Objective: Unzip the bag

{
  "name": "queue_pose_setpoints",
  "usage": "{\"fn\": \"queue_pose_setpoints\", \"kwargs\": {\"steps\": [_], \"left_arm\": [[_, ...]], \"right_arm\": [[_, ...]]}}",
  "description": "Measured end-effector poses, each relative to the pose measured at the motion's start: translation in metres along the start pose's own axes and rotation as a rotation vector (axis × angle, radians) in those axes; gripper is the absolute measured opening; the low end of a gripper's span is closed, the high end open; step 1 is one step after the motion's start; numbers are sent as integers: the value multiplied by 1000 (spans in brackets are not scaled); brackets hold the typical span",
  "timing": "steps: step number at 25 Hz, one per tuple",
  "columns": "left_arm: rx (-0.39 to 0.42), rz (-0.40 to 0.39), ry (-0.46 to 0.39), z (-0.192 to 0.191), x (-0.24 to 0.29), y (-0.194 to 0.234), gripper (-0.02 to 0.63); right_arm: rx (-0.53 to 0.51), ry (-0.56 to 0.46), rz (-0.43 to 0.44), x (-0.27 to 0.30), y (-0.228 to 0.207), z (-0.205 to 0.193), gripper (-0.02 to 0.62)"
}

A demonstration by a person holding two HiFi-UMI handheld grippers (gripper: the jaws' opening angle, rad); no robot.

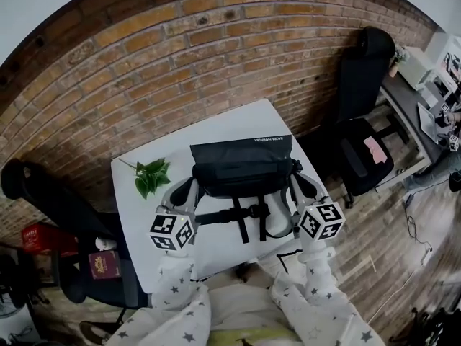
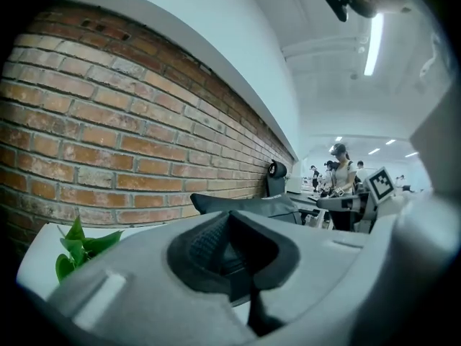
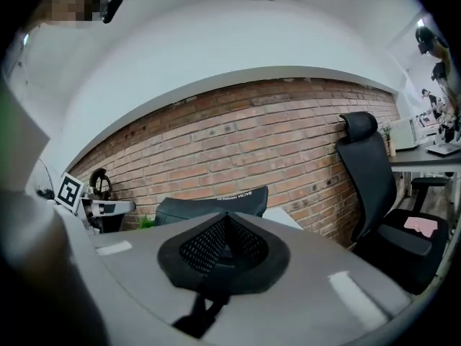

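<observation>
The black fabric bag (image 1: 241,168) with an upright flap sits in the middle of the white square table (image 1: 238,117), its zip not yet undone as far as I can tell. Black webbing straps (image 1: 241,218) run from the bag's front towards the near table edge.

The left gripper (image 1: 191,184) is at the bag's left end and the right gripper (image 1: 297,177) at its right end. Both are clenched, pads pressed together with nothing between them, and the bag lies beyond the tips in each gripper view. The star-patterned sleeves (image 1: 173,294) of the person holding them show in front of the bag.

Bare tabletop lies behind the bag up to the far edge. There is a narrower strip to its right and a wider stretch to its left, where a green leafy sprig (image 1: 151,175) lies. Behind the bag rises a red brick wall (image 1: 180,42). A black office chair (image 1: 364,121) stands to the bag's right. Another dark chair (image 1: 57,207) stands to its left, with a dark red booklet (image 1: 104,264) on the seat.

A line of small white print crosses the flap, too small for me to read.
</observation>
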State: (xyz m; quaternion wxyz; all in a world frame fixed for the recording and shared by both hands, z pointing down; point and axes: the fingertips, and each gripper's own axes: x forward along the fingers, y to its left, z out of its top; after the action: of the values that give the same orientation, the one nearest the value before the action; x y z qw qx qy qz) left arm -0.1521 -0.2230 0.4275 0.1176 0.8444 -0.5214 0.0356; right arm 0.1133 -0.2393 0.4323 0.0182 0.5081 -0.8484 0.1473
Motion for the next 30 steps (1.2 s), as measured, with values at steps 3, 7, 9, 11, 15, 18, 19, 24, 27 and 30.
{"fn": "queue_pose_setpoints", "kwargs": {"steps": [3, 7, 9, 11, 15, 18, 19, 24, 27, 30], "left_arm": [[16, -1, -7, 7, -6, -7, -2], [36, 17, -32, 18, -16, -12, -3], [58, 31, -44, 25, -20, -14, -2], [72, 42, -57, 32, -24, -14, -3], [75, 67, -91, 46, -31, -11, -3], [79, 79, -113, 54, -37, -10, -2], [83, 81, -119, 56, -38, -11, -3], [93, 99, -148, 67, -44, -9, -2], [97, 107, -159, 71, -48, -8, -2], [99, 118, -163, 73, -49, -7, -2]], "right_arm": [[6, -27, 19, -3, 8, 13, 9], [13, -72, 45, -12, 16, 30, 9], [16, -90, 52, -16, 17, 37, 9], [18, -106, 57, -19, 18, 44, 9], [19, -134, 72, -23, 21, 56, 9], [18, -155, 84, -25, 23, 63, 9], [18, -163, 87, -25, 23, 66, 9], [22, -193, 107, -26, 28, 76, 9], [27, -207, 111, -27, 29, 80, 9], [27, -213, 112, -27, 28, 81, 9]]}}
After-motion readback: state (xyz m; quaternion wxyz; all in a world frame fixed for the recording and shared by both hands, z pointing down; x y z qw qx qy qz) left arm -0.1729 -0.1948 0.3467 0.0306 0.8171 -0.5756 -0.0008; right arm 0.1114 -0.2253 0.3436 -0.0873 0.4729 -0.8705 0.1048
